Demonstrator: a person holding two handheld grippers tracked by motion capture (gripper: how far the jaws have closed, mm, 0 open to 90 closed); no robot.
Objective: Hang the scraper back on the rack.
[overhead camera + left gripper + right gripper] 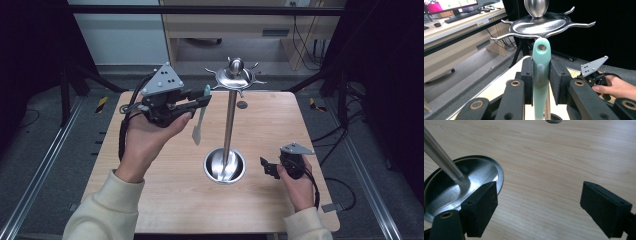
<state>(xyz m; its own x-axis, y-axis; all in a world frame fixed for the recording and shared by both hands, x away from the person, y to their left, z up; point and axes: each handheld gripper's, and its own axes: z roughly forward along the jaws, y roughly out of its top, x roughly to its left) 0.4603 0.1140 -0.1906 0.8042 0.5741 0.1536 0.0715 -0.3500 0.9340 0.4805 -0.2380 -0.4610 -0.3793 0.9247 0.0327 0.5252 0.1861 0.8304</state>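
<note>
Mint-green plastic utensil handle with a hanging hole (541,67) sits clamped between the black pads of the left gripper (199,103), held upright just below the hooked top disc of the tall polished steel rack (233,77), its pale blade hanging above the light wooden table (165,190). Right gripper (539,207) rests low beside the rack's round steel base dish (224,165), jaws spread wide around nothing

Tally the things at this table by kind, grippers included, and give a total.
Grippers: 2, left gripper, right gripper
Metal utensil stands: 1, utensil stand
Mint-green utensils: 1, utensil
Total: 4
</note>
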